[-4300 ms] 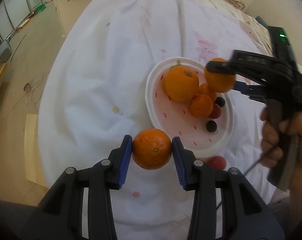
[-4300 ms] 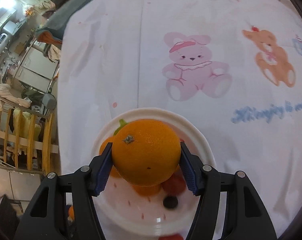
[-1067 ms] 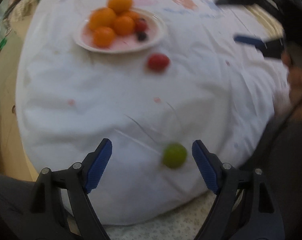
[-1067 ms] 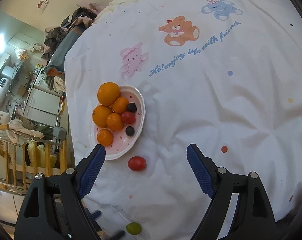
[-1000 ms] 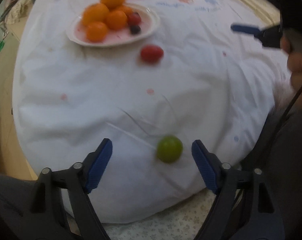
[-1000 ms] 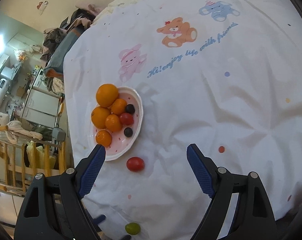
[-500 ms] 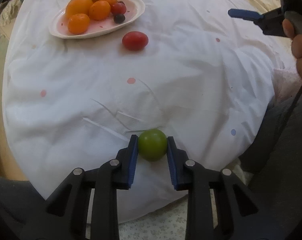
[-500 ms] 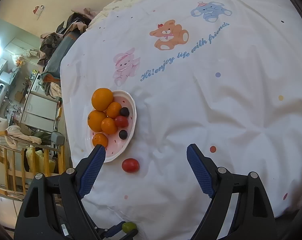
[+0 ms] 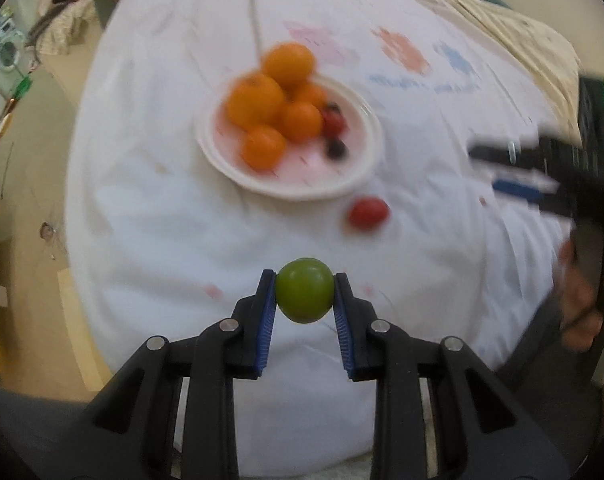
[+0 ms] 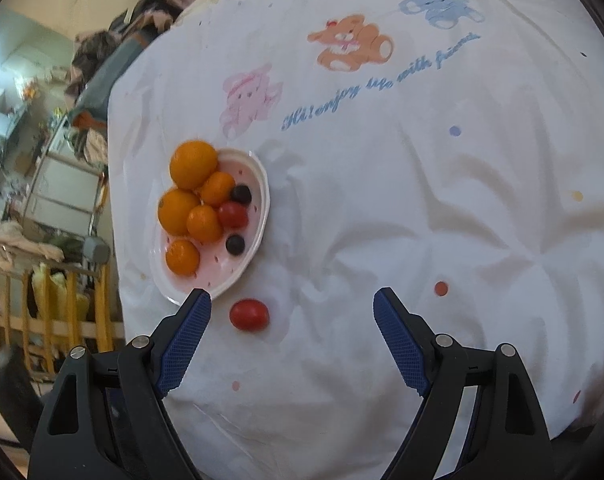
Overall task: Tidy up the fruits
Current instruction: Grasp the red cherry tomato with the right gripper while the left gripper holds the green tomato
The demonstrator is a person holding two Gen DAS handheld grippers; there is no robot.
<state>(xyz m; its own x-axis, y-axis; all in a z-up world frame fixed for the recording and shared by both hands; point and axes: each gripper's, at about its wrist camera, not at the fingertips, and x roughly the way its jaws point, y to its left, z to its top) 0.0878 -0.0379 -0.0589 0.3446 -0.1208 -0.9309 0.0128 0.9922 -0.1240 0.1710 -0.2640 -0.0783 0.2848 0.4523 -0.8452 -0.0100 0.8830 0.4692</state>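
Left wrist view: my left tongs (image 9: 305, 292) are clamped on a green fruit (image 9: 305, 290) at lower centre. Above it, the plate (image 9: 365, 176) already holds oranges and small dark and red fruits; a red tomato (image 9: 368, 213) lies on the cloth just beside the rim.

Right wrist view: my right tongs (image 10: 292, 306) stand wide apart and empty, with the red tomato (image 10: 249, 315) between the tips, untouched. I judge two fruits remain.

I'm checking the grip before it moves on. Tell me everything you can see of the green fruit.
The green fruit is small, round, smooth and evenly yellow-green, with no stem showing. The left gripper has its blue-padded jaws shut on its two sides. It hangs above the white cloth, short of the plate.
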